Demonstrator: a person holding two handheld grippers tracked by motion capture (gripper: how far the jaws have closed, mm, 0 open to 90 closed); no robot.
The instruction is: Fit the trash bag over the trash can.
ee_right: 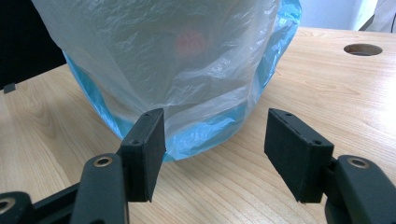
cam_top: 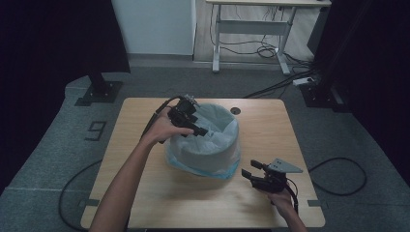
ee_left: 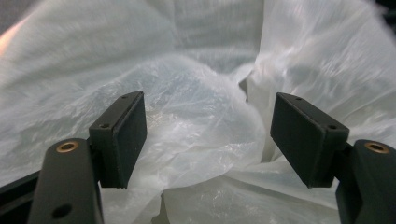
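Bin liner [cam_top: 220, 123] fitting is in hand: your left gripper [cam_top: 193, 126], jaws spread, hovers at the bin's [cam_top: 205, 157] 10 o'clock rim; next, pinch loose film. Right gripper [cam_top: 252, 171] waits spread at 4 o'clock.

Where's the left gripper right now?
In the high view, the left gripper sits open over the bin's left rim, jaws pointing into the plastic liner.

the left gripper [ee_left: 208, 140] looks along its two black jaws, which rise from about 7 and 5 o'clock and stand well apart with nothing pressed between their pads [ee_left: 133, 135]. past them lies a crumpled, translucent white plastic bag [ee_left: 201, 79], bunched in soft folds. a deep crease runs from the centre toward 1 o'clock. at 10 o'clock sits a faint orange glow.
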